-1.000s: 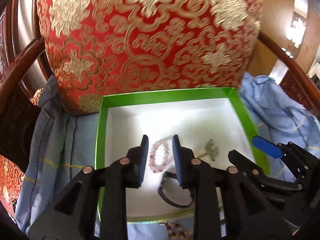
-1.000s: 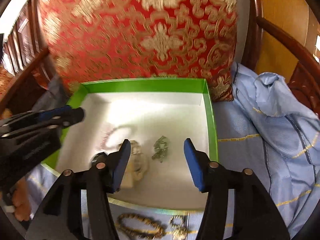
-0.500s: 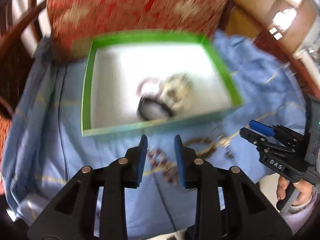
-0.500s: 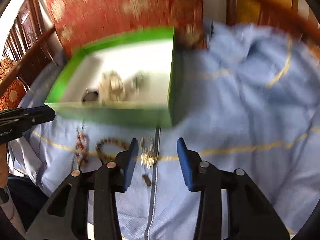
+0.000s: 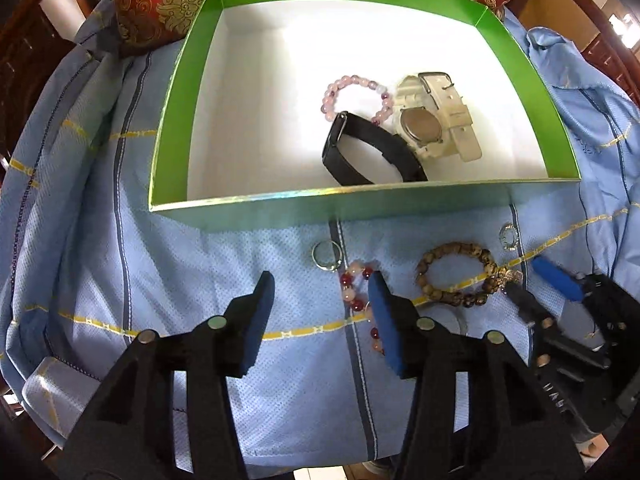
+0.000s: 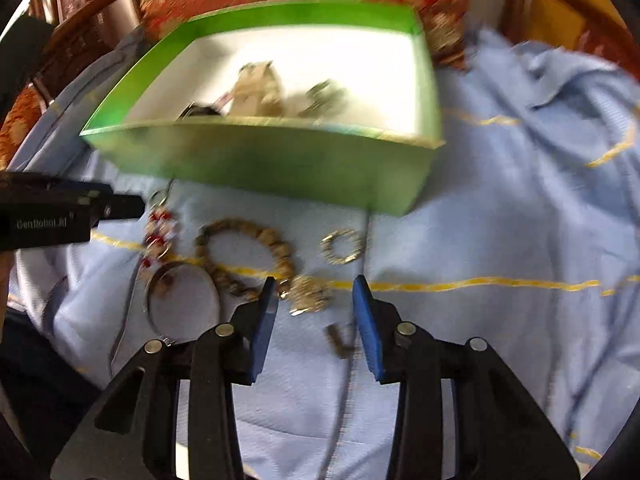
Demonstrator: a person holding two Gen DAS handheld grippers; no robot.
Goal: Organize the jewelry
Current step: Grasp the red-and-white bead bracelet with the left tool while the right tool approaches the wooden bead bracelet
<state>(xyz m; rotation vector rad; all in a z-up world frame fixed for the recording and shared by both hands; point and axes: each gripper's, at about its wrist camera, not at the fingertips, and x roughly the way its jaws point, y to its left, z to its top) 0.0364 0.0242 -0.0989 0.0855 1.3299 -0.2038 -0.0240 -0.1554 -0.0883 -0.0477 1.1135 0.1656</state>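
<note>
Your left gripper (image 5: pixel 320 284) points down at the blue cloth (image 5: pixel 200 280), jaws opening, nothing between them; the red-and-pink bead bracelet (image 5: pixel 356 284) sits just outside its right finger. At one o'clock lies the brown bead bracelet (image 5: pixel 456 276), at twelve a small ring (image 5: pixel 326 256). Your right gripper (image 6: pixel 314 292) has its jaws apart, over a small gold charm (image 6: pixel 310 296), not touching it. Beyond, at twelve, the green box (image 5: pixel 360 200) holds a pink bracelet (image 5: pixel 352 88), a black band (image 5: pixel 368 152) and a white watch (image 5: pixel 432 120).
</note>
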